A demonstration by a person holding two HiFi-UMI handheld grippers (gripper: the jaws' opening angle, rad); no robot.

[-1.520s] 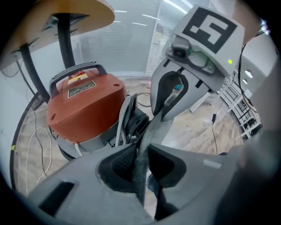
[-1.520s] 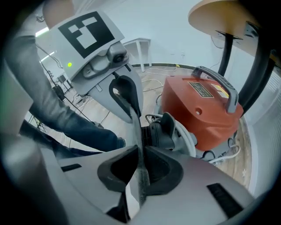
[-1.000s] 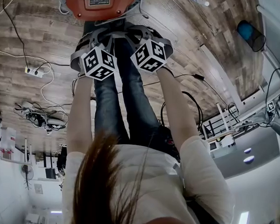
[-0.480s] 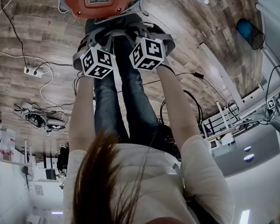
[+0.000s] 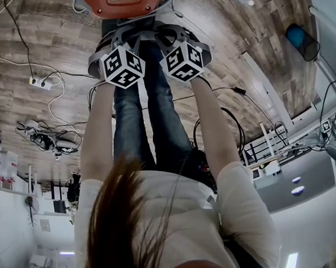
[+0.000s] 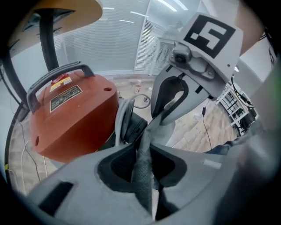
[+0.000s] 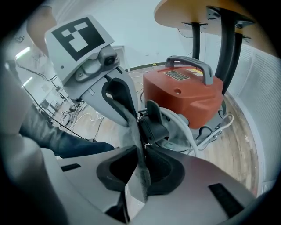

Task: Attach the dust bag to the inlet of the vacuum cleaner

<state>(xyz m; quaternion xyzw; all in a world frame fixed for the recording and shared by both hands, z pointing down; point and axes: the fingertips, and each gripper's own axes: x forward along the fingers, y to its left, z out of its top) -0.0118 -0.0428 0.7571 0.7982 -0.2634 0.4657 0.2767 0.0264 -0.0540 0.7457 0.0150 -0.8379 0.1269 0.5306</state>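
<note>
The red vacuum cleaner (image 6: 72, 118) with a black handle stands on the floor just ahead of both grippers, and it also shows at the top edge of the head view (image 5: 125, 3). Its black inlet (image 7: 153, 123) and grey hose sit right in front of the jaws. My left gripper (image 6: 143, 165) is shut on a fold of the grey fabric dust bag (image 6: 147, 136). My right gripper (image 7: 140, 169) pinches the same bag (image 7: 131, 118); its jaws have just been opening slightly, with the fabric still between the pads. The two grippers are side by side, almost touching.
A round wooden table on a black post (image 6: 46, 39) rises behind the vacuum. Cables and a power strip (image 5: 37, 83) lie on the wooden floor at the left. The person's jeans-clad legs (image 5: 151, 126) are under the grippers. A blue bin (image 5: 296, 37) stands far right.
Both marker cubes have edged slightly toward the vacuum in the head view. Both grippers stay close together by the inlet.
</note>
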